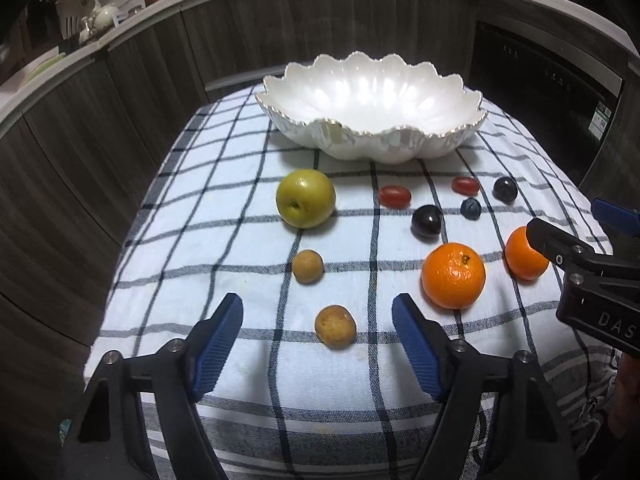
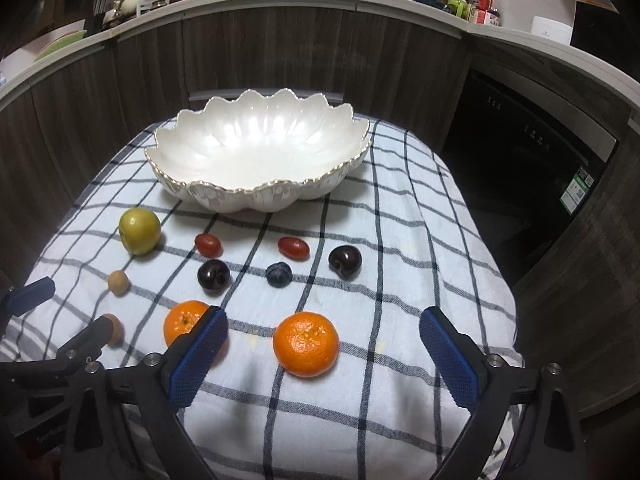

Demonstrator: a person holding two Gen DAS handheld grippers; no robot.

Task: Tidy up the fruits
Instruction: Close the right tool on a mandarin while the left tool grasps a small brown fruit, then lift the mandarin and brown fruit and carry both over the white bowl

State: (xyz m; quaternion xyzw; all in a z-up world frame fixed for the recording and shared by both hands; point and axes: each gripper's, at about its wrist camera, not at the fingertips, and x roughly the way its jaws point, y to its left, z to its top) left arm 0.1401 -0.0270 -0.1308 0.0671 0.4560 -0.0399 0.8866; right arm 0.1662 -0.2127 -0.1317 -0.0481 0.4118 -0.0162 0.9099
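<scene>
Fruits lie loose on the checked cloth point(image 1: 240, 216), bowl point(image 1: 372, 92) empty at twelve o'clock; your left gripper point(image 1: 318, 330) brackets the near longan point(image 1: 335, 326), jaws apart, while your right gripper point(image 2: 324, 342), wide open, frames a mandarin point(image 2: 306, 344)

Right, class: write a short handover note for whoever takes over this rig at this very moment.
Left tongs: open, holding nothing, a small brown fruit on the cloth between the fingers.
Right tongs: open, holding nothing, a mandarin between the fingers.
White scalloped bowl: no fruit in it.
On the checked cloth before the bowl: green fruit, second brown fruit, second mandarin, two red grape tomatoes, two dark plums, one blueberry.
Done: nothing moved into the bowl.
Left: every fruit.
</scene>
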